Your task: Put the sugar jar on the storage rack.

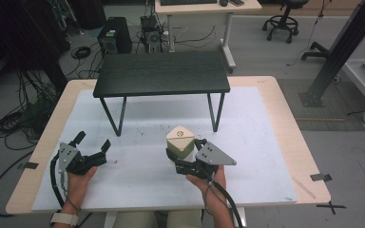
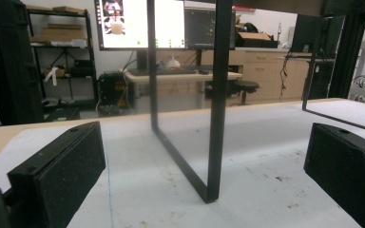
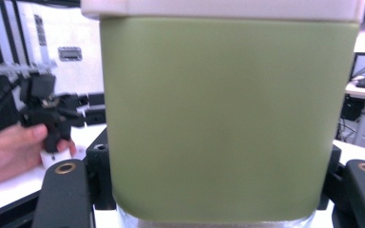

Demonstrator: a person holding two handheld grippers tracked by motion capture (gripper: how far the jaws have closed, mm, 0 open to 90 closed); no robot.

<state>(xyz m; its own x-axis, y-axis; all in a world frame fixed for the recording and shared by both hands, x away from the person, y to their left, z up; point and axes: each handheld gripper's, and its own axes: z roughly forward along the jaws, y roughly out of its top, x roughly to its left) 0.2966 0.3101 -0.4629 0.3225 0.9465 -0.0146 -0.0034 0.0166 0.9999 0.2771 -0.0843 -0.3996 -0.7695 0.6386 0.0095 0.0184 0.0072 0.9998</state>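
Green box (image 1: pixel 181 144) with cream lid, pinched upright between right tool's (image 1: pixel 179 159) jaws.

surface: wooden table (image 1: pixel 285 118) | on it: white mat (image 1: pixel 138 180) | on mat: small black table (image 1: pixel 161 73)

L gripper (image 1: pixel 91 144) jaws wide apart; R gripper (image 1: pixel 183 159) jaws clamped.

A lab: monitors (image 2: pixel 142 23) on a desk (image 2: pixel 185 75); computer tower (image 1: pixel 114 35); floor cables (image 1: pixel 16 118).
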